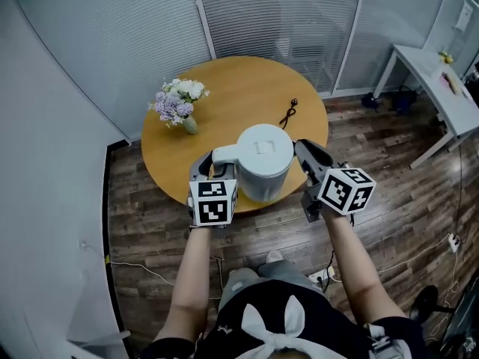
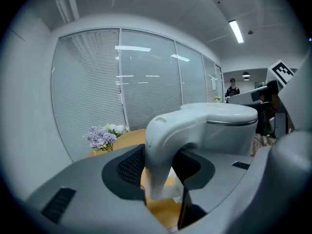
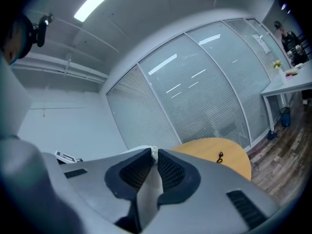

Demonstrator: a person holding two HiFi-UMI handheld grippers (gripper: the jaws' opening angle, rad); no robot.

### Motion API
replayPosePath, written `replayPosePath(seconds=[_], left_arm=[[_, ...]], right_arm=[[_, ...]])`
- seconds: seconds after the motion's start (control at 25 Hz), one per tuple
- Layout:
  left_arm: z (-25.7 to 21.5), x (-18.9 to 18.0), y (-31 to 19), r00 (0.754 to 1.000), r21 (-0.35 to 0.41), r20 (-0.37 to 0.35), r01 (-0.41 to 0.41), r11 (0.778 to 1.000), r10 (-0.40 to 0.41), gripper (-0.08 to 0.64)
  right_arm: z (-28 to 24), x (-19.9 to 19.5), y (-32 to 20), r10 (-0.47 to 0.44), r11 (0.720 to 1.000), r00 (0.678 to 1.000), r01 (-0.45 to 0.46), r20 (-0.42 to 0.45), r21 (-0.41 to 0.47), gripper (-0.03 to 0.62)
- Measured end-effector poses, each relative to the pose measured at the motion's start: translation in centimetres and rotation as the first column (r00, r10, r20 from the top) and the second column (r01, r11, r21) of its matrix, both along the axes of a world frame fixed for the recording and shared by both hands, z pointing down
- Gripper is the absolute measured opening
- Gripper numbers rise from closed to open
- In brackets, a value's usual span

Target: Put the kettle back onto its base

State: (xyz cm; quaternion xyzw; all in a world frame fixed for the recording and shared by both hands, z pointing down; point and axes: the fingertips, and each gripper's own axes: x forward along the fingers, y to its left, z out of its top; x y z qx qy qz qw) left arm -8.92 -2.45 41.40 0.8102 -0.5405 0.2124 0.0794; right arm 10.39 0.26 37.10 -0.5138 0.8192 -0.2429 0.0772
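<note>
We hold the kettle (image 1: 262, 159) over the near edge of the round table (image 1: 239, 77), with our left gripper (image 1: 215, 167) clamped on its handle (image 2: 161, 150) and our right gripper (image 1: 304, 158) pinching a thin white part at its right side. We judge it best to keep it level and both grips firm, since no view shows the base. We count one kettle, one table, one vase of flowers (image 1: 179, 103), one black cord (image 1: 289, 113) and two grippers.

Ahead of you: round light-wood table (image 1: 239, 81) on dark wood-plank floor (image 1: 389, 163). Glass partition walls w/ horizontal blinds (image 1: 262, 13) behind. White rectangular desk (image 1: 430, 81) to your right. Ceiling strip lights (image 2: 236, 30) on.
</note>
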Motion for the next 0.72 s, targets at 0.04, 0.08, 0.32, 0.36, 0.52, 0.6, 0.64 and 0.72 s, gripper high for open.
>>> replayPosePath(seconds=[0.04, 0.08, 0.32, 0.36, 0.52, 0.6, 0.64, 0.72], left_arm=[[-0.1, 0.2, -0.4, 1.000, 0.003, -0.002, 0.008, 1.000, -0.008, 0.176], [-0.2, 0.3, -0.8, 1.000, 0.007, -0.003, 0.017, 1.000, -0.017, 0.176], [-0.9, 0.5, -2.8, 0.999, 0.017, -0.008, 0.038, 0.999, -0.038, 0.176], [-1.0, 0.4, -3.2, 0.999, 0.018, -0.010, 0.040, 0.999, -0.040, 0.176], [-1.3, 0.3, -5.2, 0.999, 0.027, -0.016, 0.031, 0.999, -0.031, 0.176], [-1.3, 0.2, -6.4, 1.000, 0.025, -0.018, 0.022, 0.999, -0.022, 0.176], [-1.4, 0.1, -6.9, 1.000, 0.025, -0.017, 0.019, 1.000, -0.019, 0.176], [-1.5, 0.0, -8.1, 1.000, 0.029, -0.016, 0.010, 1.000, -0.010, 0.176]], right_arm=[[-0.1, 0.2, -0.6, -0.009, 1.000, 1.000, 0.009, -0.002, 0.004, 0.051], [-0.3, 0.3, -1.1, -0.016, 1.000, 1.000, 0.016, -0.005, 0.008, 0.052], [-1.0, 0.6, -3.4, -0.036, 0.999, 0.999, 0.036, 0.008, 0.024, 0.052], [-1.0, 0.6, -3.8, -0.037, 0.999, 0.999, 0.037, 0.009, 0.026, 0.052], [-1.2, 0.3, -5.5, -0.031, 0.999, 1.000, 0.030, 0.006, 0.033, 0.052], [-1.4, 0.2, -6.5, -0.024, 0.999, 1.000, 0.024, 0.001, 0.034, 0.052], [-1.4, 0.2, -7.1, -0.021, 0.999, 1.000, 0.021, -0.001, 0.034, 0.052], [-1.6, 0.0, -8.3, -0.022, 0.999, 1.000, 0.022, -0.006, 0.033, 0.052]])
